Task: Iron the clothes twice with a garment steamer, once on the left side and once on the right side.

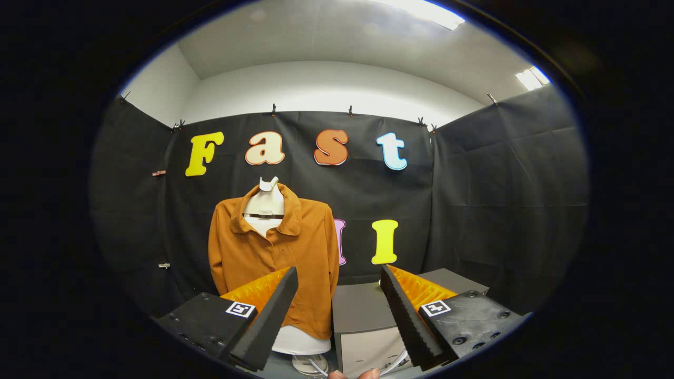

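Note:
An orange-brown shirt (274,252) hangs buttoned on a white mannequin torso (266,202), beyond my left finger. My gripper (339,276) stands open, its two black fingers wide apart with nothing between them. The left finger (271,316) overlaps the shirt's lower hem in the view. Below the fingers lies a white cable (397,363) and part of a hand (353,375). I cannot make out the steamer's head.
A grey box (360,308) with a pale front stands just right of the mannequin, between and beyond the fingers. A second grey box (453,281) sits behind the right finger. Black cloth walls close the booth on three sides.

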Motion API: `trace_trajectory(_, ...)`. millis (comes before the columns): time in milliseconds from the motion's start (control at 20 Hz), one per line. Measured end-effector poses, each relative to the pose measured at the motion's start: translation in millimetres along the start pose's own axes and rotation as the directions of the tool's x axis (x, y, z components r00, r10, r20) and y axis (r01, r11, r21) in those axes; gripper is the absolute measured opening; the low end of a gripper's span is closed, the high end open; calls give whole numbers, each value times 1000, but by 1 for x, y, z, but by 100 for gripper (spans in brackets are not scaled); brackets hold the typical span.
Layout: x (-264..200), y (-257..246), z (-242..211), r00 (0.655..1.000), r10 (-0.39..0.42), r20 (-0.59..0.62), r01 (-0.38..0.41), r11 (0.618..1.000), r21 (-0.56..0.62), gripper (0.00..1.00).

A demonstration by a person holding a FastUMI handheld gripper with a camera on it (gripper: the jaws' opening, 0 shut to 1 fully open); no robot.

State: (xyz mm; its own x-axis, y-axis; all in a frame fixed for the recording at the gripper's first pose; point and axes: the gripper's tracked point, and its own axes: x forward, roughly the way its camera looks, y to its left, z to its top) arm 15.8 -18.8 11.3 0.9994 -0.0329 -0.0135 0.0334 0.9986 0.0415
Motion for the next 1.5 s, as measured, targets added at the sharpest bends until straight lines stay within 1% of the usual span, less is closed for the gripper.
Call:
trace_trajectory(200, 29, -30, -31, 989, 23, -147, -18, 999, 34, 98)
trace_trajectory(350, 53, -69, -59, 959, 21, -282, -7, 999, 49, 99)
trace_trajectory(500, 84, -115, -90, 917, -1, -399, 10, 1000, 20, 99)
trace_trajectory(550, 94, -128, -100, 898, -4, -439, 14, 1000, 19, 99)
trace_trajectory(650, 119, -152, -120, 860, 1, -510, 32, 998, 56, 99)
trace_trajectory(850, 161, -189, -175, 763, 18, -646, 72, 991, 113, 99)
trace_trajectory(950, 175, -194, -201, 715, 53, -698, 76, 985, 152, 99)
trace_trajectory(1000, 179, -194, -212, 692, 75, -718, 65, 984, 164, 99)
trace_trajectory(1200, 213, -210, -256, 617, 55, -785, 62, 991, 119, 98)
trace_trajectory(1250, 219, -211, -271, 572, 55, -818, 54, 993, 104, 99)
trace_trajectory(1300, 222, -212, -279, 548, 58, -835, 43, 994, 97, 98)
trace_trajectory(1350, 223, -211, -283, 535, 58, -843, 43, 994, 96, 96)
trace_trajectory(1400, 225, -211, -290, 518, 55, -854, 42, 995, 90, 85)
trace_trajectory(1450, 225, -211, -295, 500, 49, -865, 37, 996, 77, 81)
trace_trajectory(1500, 223, -211, -301, 485, 46, -873, 27, 997, 68, 73)
